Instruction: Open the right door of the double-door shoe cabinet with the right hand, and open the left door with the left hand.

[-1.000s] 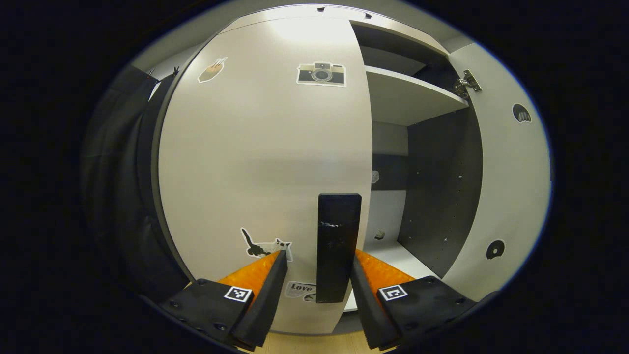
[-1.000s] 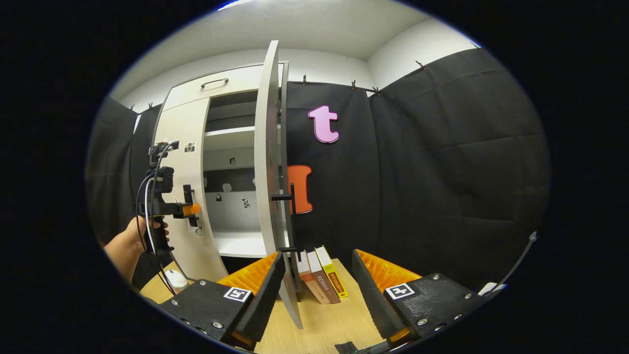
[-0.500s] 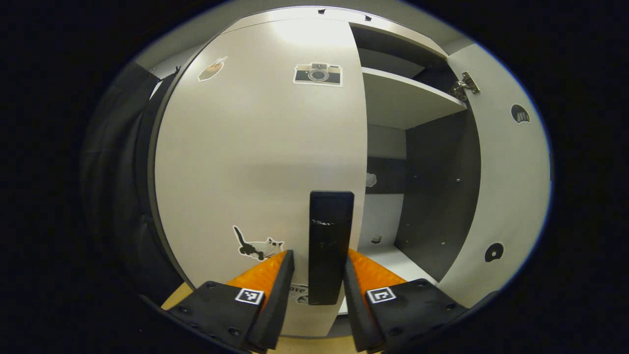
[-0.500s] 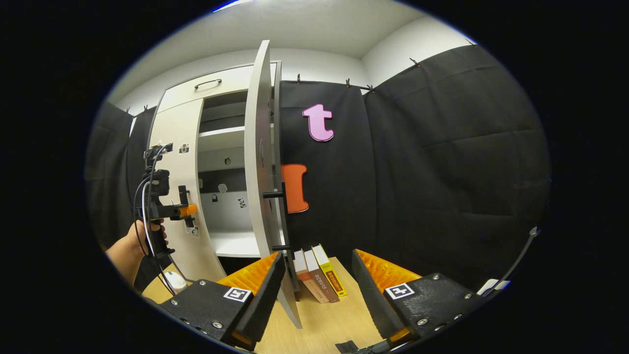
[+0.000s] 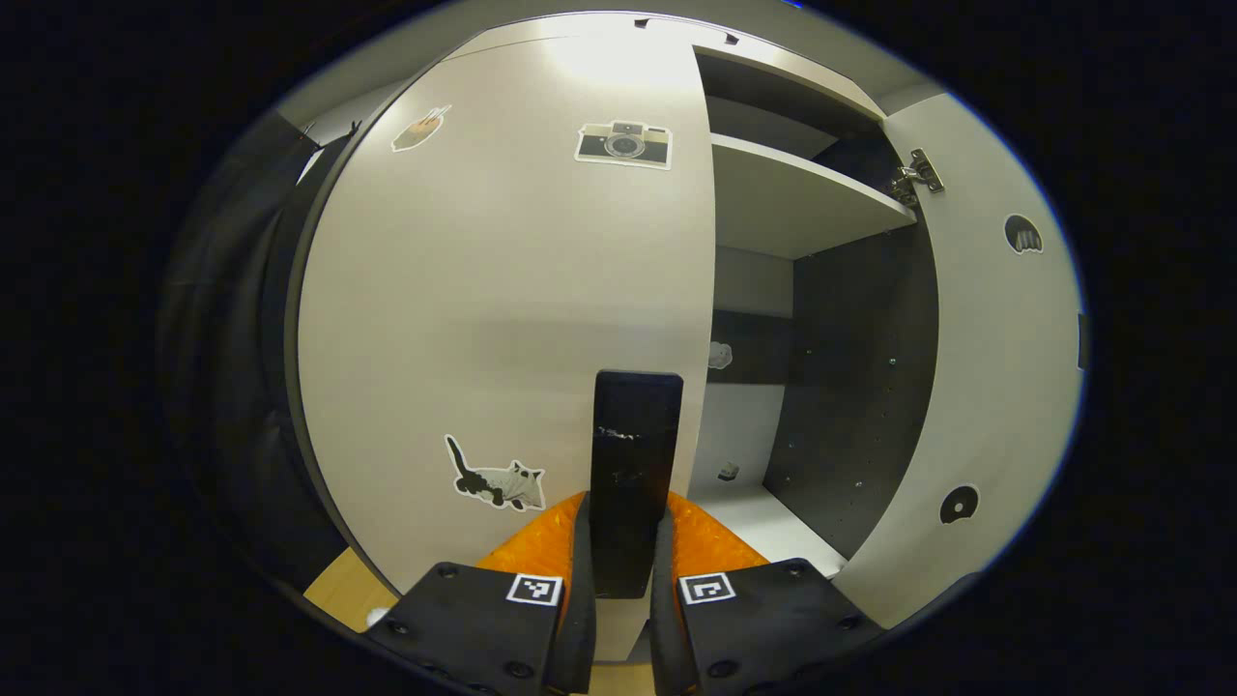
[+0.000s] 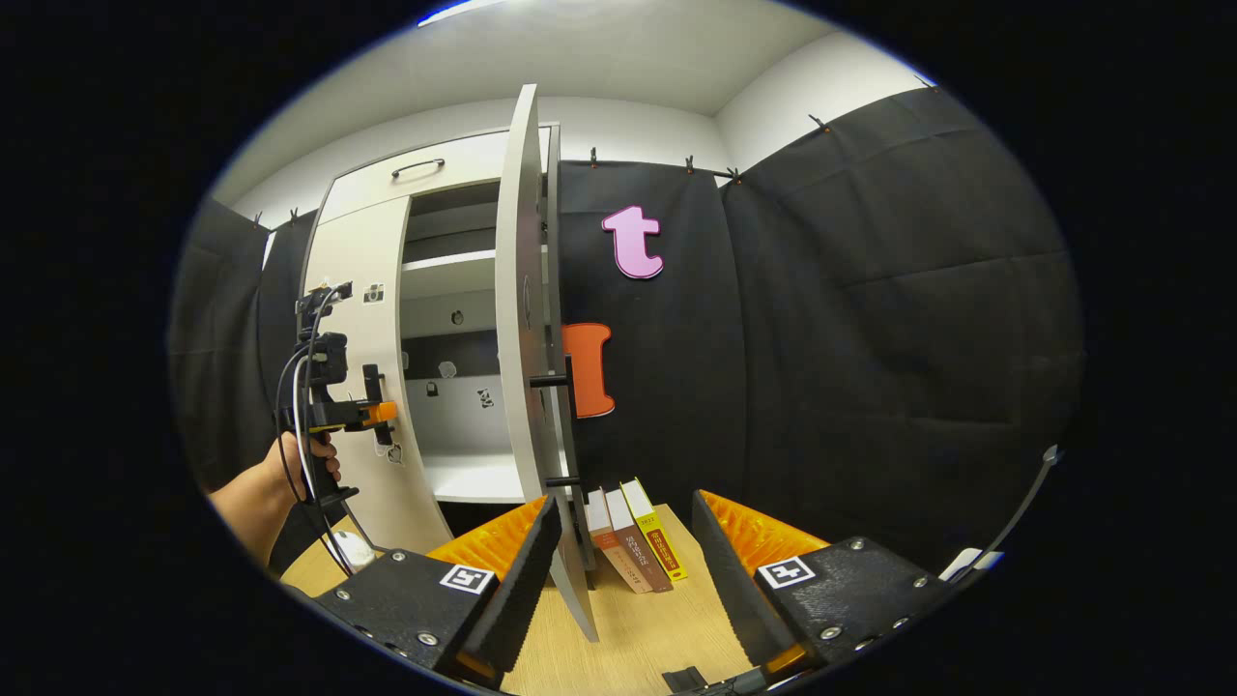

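While right door (image 6: 522,290) stands open, left door (image 5: 503,290) stays closed.

Non-task items: three books (image 6: 638,534) lean together on the wooden tabletop (image 6: 643,633), at 6 o'clock in the right gripper view, against the foot of the black cloth wall (image 6: 870,338). Spines: one pale, one brown, one yellow. A small white object (image 6: 350,551) lies on the tabletop at 8 o'clock; can't tell what it is. A cable with a white tag (image 6: 976,561) runs down at 4 o'clock. A small black part (image 6: 688,680) sits at the tabletop's near edge, 6 o'clock. White ceiling (image 6: 618,58) at 12, clips (image 6: 694,164) pin the cloth's top edge.
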`<action>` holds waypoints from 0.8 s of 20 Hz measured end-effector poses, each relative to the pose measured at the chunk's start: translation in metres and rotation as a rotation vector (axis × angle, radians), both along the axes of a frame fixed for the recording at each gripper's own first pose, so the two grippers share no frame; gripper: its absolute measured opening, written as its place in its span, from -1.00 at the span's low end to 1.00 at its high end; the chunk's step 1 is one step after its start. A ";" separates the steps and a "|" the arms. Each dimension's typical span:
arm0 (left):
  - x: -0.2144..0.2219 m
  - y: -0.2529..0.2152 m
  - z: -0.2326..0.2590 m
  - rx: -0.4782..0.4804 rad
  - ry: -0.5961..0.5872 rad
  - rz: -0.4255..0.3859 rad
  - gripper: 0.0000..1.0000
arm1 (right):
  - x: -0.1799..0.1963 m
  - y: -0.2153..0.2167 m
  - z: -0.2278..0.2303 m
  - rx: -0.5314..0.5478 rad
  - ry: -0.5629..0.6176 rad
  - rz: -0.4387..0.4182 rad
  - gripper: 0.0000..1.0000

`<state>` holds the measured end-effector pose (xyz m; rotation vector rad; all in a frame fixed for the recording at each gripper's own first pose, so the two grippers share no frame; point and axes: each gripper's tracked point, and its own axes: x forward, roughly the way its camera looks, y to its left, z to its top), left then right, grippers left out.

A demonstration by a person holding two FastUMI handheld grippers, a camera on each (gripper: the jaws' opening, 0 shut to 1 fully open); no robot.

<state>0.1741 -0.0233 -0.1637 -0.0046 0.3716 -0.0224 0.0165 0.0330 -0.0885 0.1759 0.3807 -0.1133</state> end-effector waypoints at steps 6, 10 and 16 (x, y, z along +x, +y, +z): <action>-0.018 0.005 0.004 0.061 0.001 0.072 -0.40 | -0.003 0.005 -0.004 -0.004 0.006 0.028 0.68; -0.033 0.009 0.012 0.065 0.004 0.084 -0.48 | -0.002 0.006 -0.002 0.010 0.000 0.056 0.68; -0.065 0.024 0.020 0.003 0.027 0.125 -0.48 | -0.008 0.033 -0.004 0.057 -0.005 0.143 0.68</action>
